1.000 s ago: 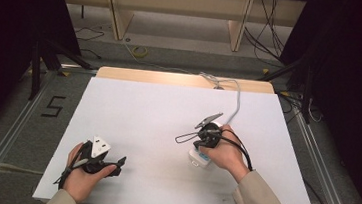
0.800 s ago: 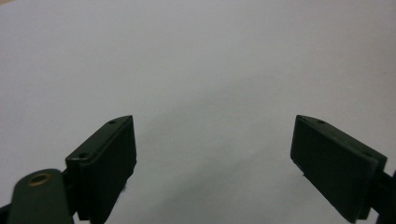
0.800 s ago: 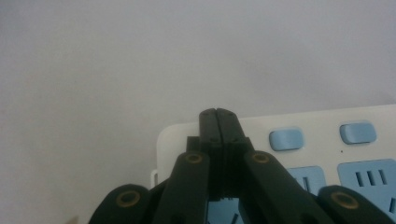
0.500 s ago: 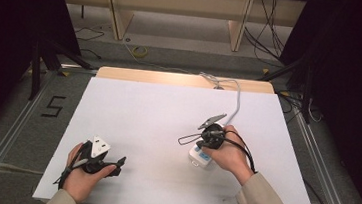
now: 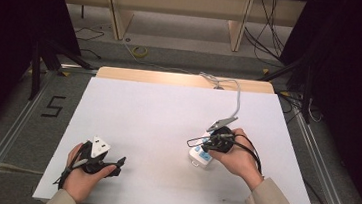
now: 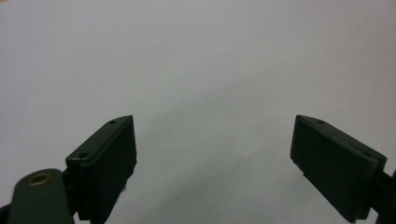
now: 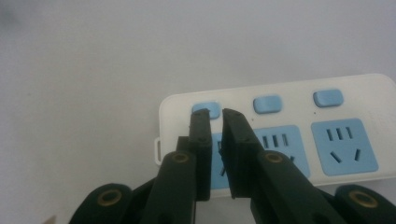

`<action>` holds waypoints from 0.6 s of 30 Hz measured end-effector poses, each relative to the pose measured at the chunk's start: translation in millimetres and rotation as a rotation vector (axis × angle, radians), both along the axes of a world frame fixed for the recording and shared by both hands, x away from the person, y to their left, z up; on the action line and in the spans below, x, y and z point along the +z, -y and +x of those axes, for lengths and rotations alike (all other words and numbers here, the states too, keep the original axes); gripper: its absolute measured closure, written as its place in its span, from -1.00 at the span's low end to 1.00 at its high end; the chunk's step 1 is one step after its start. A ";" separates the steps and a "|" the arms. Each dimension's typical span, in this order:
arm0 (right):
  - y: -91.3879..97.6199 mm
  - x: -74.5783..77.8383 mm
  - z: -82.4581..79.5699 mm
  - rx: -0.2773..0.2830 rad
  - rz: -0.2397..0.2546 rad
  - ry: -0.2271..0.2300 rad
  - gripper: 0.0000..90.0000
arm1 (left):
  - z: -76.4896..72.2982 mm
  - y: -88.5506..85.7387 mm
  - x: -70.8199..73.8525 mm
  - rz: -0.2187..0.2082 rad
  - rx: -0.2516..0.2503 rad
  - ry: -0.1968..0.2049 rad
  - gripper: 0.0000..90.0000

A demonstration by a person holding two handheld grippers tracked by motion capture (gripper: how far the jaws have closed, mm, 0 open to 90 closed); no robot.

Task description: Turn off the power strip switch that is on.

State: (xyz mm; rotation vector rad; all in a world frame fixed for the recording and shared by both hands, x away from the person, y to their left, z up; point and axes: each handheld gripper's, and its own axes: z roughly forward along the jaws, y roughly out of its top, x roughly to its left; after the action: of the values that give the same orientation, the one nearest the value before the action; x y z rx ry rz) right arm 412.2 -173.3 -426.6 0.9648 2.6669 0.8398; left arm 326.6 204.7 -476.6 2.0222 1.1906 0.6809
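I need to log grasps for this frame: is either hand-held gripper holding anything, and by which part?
Nothing is held. The right hand-held gripper hovers over the power strip, jaws slightly apart; the left hand-held gripper is open.

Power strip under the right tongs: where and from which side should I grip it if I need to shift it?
Grip the white plastic power strip with blue sockets across its narrow width, one jaw on each long edge, coming straight down from above. It lies flat on the white table, so only those thin side walls offer opposing faces. Probably best near the middle socket, away from the blue switches. The right tongs would need opening much wider.
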 end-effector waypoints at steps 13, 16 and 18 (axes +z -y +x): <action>31.5 -5.6 -17.7 -0.018 0.059 0.012 0.48 | -0.2 0.6 -0.6 -0.001 0.002 -0.006 -0.69; 39.0 -9.0 -22.7 -0.022 0.078 0.020 0.42 | -0.3 0.7 -0.7 0.000 0.002 -0.006 -0.69; 44.0 -10.7 -26.1 -0.031 0.083 0.031 0.39 | -0.3 0.5 -0.7 0.003 0.000 -0.008 -0.69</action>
State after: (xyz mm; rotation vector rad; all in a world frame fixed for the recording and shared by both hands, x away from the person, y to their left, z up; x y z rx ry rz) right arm 386.1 -217.2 -437.2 1.0008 2.6026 0.9571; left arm 326.3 204.2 -477.3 2.0289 1.1945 0.6755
